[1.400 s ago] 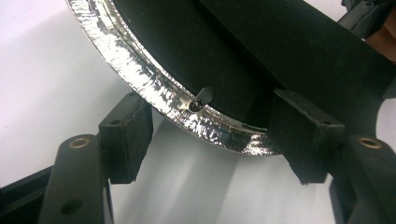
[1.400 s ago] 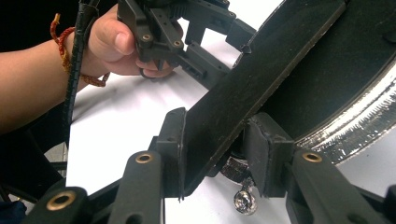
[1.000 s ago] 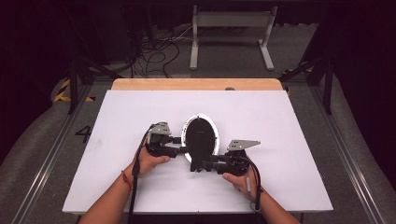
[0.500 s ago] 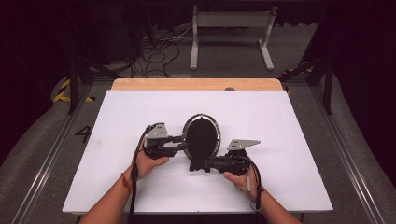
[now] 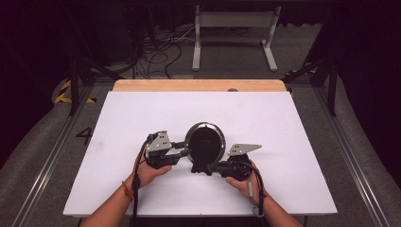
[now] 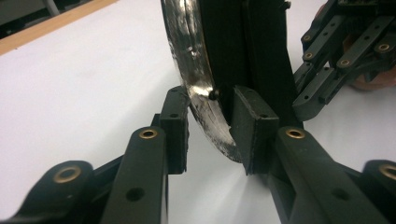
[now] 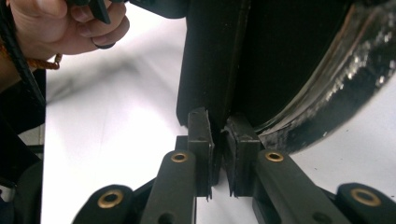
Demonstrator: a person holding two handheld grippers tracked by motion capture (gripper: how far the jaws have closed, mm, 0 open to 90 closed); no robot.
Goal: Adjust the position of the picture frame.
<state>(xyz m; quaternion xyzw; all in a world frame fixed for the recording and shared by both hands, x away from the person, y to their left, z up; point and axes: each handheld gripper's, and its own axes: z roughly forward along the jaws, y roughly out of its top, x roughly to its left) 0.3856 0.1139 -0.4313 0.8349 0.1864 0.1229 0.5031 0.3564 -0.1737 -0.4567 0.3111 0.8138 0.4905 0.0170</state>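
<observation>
A round mirror with a silver rim and black back stands on its black stand near the table's front middle. My left gripper reaches it from the left. Its jaws have just been closing and now clamp the rim, one pad on the silver edge, the other on the black back. My right gripper comes in low from the right. Its jaws have just been closing too, and its pads pinch the stand's thin black plate beside the mirror's rim.
The white tabletop spreads wide on all sides, with a wooden strip along its far edge. Beyond it a grey metal frame and cables lie on the dark floor. The left hand is close by.
The mirror has tipped: its pale reflecting face of a second ago now shows dark. The left gripper has shifted slightly toward it. The right gripper has stayed put.
</observation>
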